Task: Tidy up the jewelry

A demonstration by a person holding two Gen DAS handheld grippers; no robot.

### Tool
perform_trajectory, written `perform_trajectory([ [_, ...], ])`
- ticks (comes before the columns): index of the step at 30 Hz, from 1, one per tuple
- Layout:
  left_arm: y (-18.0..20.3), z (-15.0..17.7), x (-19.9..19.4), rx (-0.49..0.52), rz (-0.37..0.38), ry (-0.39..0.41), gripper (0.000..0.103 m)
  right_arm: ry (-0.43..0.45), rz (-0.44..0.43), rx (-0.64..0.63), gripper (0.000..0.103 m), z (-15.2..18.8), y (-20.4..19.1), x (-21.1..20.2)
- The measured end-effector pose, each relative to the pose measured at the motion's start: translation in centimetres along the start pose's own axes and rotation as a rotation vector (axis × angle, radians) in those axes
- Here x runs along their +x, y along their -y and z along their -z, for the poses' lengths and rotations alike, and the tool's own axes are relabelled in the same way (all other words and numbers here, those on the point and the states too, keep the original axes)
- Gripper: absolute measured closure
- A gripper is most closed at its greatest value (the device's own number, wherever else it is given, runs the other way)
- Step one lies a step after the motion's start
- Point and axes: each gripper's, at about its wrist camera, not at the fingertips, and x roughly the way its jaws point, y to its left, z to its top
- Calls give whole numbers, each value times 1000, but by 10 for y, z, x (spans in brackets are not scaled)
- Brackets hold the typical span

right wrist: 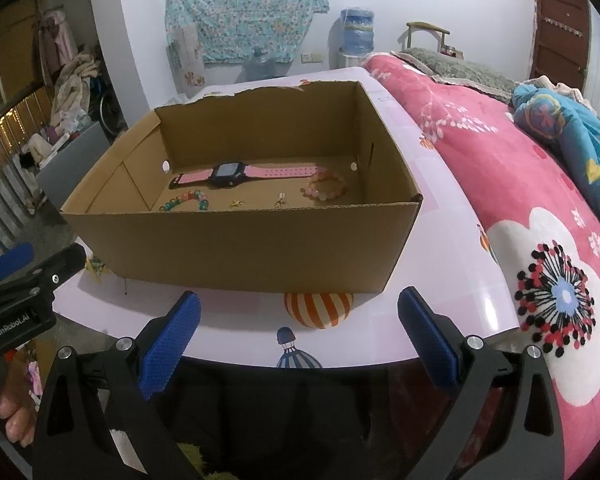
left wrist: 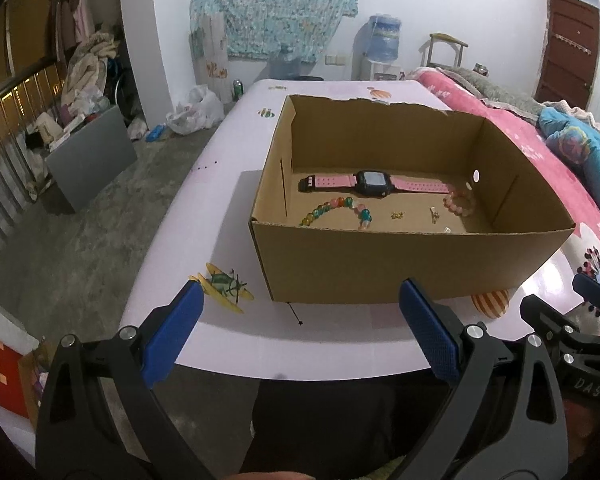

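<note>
An open cardboard box [left wrist: 380,264] [right wrist: 236,248] stands on a pale pink table [left wrist: 228,200] [right wrist: 452,240]. Inside lie a pink-strapped watch [left wrist: 374,182] [right wrist: 228,174], a multicoloured bead bracelet [left wrist: 336,209] [right wrist: 186,199], a pale pink bead bracelet [left wrist: 460,202] [right wrist: 327,186] and small gold pieces [left wrist: 398,215] [right wrist: 279,200]. My left gripper [left wrist: 302,330] hangs open in front of the box's near wall, holding nothing. My right gripper [right wrist: 300,334] is likewise open and empty, near the table's front edge. Each gripper shows at the edge of the other's view.
A bed with a pink floral blanket [right wrist: 520,200] runs along the table's right side. To the left, bare concrete floor [left wrist: 80,248] holds a grey panel [left wrist: 90,160] and a white bag [left wrist: 196,110]. A hand [right wrist: 16,412] grips the left tool.
</note>
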Motion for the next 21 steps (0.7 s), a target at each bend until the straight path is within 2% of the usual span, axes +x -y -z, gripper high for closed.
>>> perform_trajectory([
  [21, 1, 3, 1, -6, 1, -33, 8, 2, 9, -7, 7, -2, -2, -3],
])
